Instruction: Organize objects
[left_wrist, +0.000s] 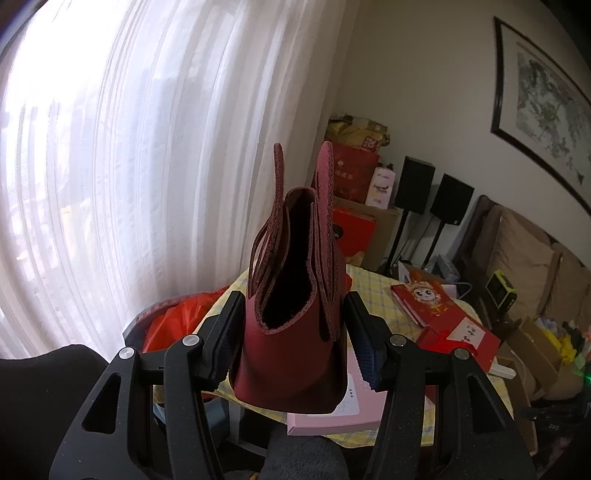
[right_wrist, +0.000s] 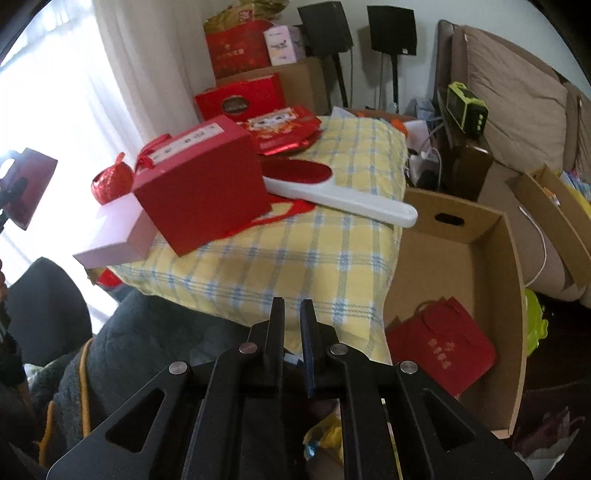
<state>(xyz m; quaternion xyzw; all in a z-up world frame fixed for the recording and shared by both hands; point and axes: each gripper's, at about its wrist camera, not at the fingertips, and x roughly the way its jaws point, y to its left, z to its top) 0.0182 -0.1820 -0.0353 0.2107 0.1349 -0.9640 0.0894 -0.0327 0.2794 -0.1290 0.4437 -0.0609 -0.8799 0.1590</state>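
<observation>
Left gripper (left_wrist: 293, 332) is pinching a dark red leather bag (left_wrist: 291, 317) upright by its sides, mouth facing up, probably so stuff can drop in, and it's hanging over the near edge of the checked table (left_wrist: 373, 291). Right gripper (right_wrist: 293, 325) is sitting pressed together with nothing in it, hovering above the table's near edge. Further out, the red box (right_wrist: 201, 184) is crowding 11 o'clock while the open cardboard box (right_wrist: 511, 258) at 2 o'clock is giving the most room.

Overexposed daylight through the curtain (left_wrist: 110, 147), dim backlit foreground, strong fisheye bending at edges.
</observation>
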